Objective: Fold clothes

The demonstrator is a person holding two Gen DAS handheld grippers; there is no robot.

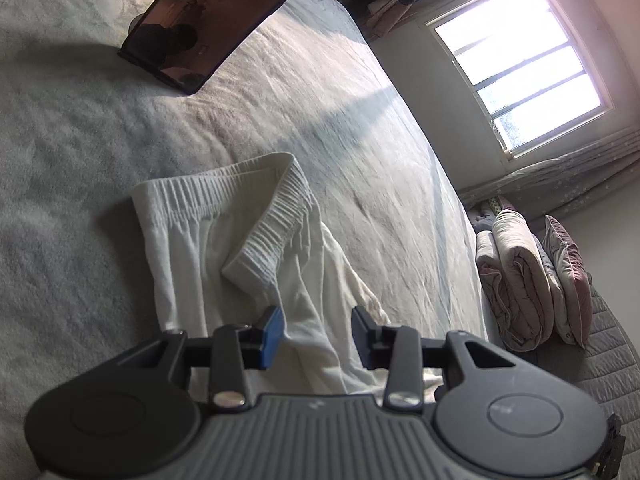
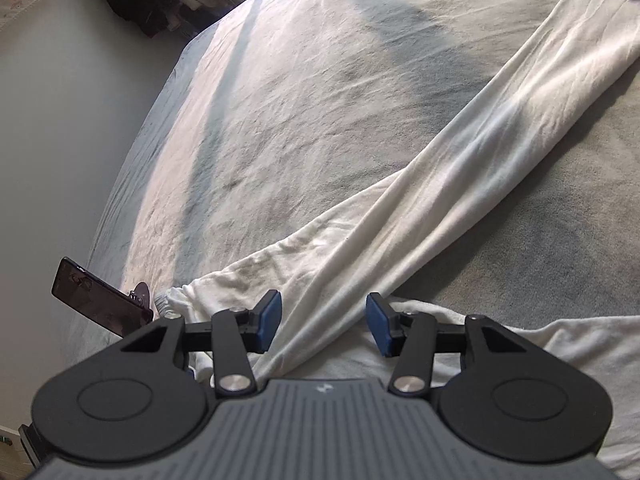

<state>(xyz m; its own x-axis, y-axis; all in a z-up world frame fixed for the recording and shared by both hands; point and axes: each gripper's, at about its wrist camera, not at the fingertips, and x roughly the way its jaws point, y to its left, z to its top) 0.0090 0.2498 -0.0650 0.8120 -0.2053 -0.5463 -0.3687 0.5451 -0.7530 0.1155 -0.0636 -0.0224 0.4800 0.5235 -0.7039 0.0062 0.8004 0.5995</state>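
White sweatpants (image 1: 192, 240) lie on the grey bed cover (image 1: 60, 200). In the left wrist view their ribbed elastic waistband (image 1: 276, 216) is partly folded over itself. My left gripper (image 1: 318, 334) is open just above the fabric below the waistband, holding nothing. In the right wrist view the long pant legs (image 2: 472, 152) stretch up to the right, with a cuffed end (image 2: 172, 300) at lower left. My right gripper (image 2: 324, 324) is open above the legs where they overlap, holding nothing.
A dark phone on a stand (image 1: 224, 20) sits on the bed beyond the waistband; it also shows in the right wrist view (image 2: 100, 298). Folded quilts and pillows (image 1: 532, 276) lie beside the bed. A bright window (image 1: 520, 68) is on the wall.
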